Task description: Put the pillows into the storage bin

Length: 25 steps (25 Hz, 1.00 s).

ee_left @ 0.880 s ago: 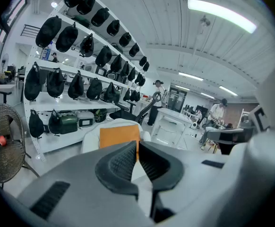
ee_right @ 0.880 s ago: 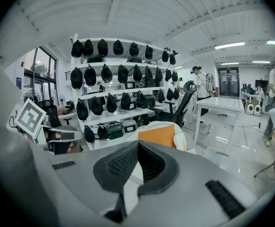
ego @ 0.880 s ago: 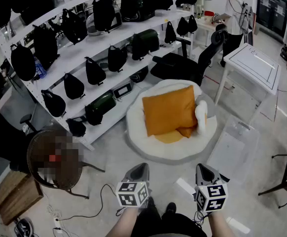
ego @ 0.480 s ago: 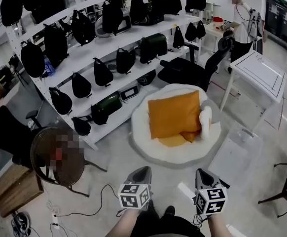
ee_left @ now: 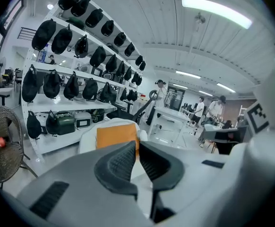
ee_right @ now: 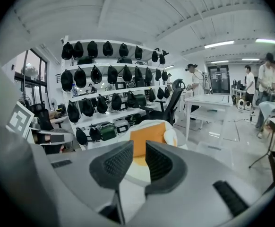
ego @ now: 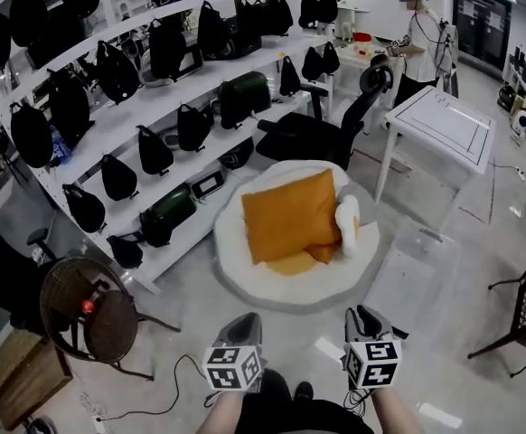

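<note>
With the left gripper [ego: 240,322] shut and the right gripper [ego: 364,315] barely parted, both empty, walk up to the orange pillow [ego: 290,213] on the round white cushion [ego: 245,274] (clear storage bin [ego: 414,274] just right of it) and open wide before grasping.

Floor [ego: 191,310] is seen steeply from head height, orange pillow [ego: 290,215] kept well ahead. Both gripper views are aimed forward and slightly down from low, along their own jaws, so the same pillow and shelves [ego: 183,242] are shared by all three views
</note>
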Available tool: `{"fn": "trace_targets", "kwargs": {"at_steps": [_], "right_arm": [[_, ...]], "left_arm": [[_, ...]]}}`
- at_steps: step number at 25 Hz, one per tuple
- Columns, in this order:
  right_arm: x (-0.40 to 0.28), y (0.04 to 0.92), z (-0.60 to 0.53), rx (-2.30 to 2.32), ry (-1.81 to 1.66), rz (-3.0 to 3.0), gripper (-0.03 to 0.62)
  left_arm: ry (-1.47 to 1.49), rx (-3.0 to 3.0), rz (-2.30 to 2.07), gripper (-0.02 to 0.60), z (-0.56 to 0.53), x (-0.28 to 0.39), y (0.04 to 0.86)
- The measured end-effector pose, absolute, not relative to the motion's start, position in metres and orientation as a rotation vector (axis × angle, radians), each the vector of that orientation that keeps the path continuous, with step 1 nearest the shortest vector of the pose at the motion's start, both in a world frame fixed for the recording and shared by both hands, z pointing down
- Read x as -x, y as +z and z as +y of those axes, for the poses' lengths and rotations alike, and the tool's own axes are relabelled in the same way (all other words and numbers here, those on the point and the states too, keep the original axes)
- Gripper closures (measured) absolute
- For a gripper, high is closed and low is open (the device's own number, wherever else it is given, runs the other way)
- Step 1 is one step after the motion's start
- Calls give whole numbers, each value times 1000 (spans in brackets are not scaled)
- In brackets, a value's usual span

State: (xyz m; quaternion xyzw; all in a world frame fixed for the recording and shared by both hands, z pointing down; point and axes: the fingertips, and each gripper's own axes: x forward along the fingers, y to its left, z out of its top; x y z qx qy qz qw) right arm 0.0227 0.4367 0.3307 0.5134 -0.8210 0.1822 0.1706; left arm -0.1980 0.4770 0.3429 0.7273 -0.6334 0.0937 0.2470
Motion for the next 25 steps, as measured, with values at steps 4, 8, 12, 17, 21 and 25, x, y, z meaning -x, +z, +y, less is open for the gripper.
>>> {"fn": "trace_targets", "kwargs": {"at_steps": [4, 8, 12, 17, 21, 25], "right_arm": [[-34, 336, 432, -1482, 563, -2317, 498], [-42, 341, 417, -1511, 584, -2304, 469], [-43, 346, 395, -1540, 597, -2266, 442], [-45, 361, 354, -1550, 646, -2206, 423], [-32, 375, 307, -1548, 691, -2169, 419], [-16, 383, 255, -1551, 707, -2140, 416]], "left_arm": [[264, -2002, -1691, 558, 469, 188, 348], [280, -2017, -1652, 558, 449, 181, 354], [297, -2018, -1613, 557, 417, 182, 363], [307, -2028, -1560, 556, 364, 181, 374], [321, -2028, -1503, 530, 309, 188, 386], [321, -2041, -1476, 507, 249, 199, 390]]}}
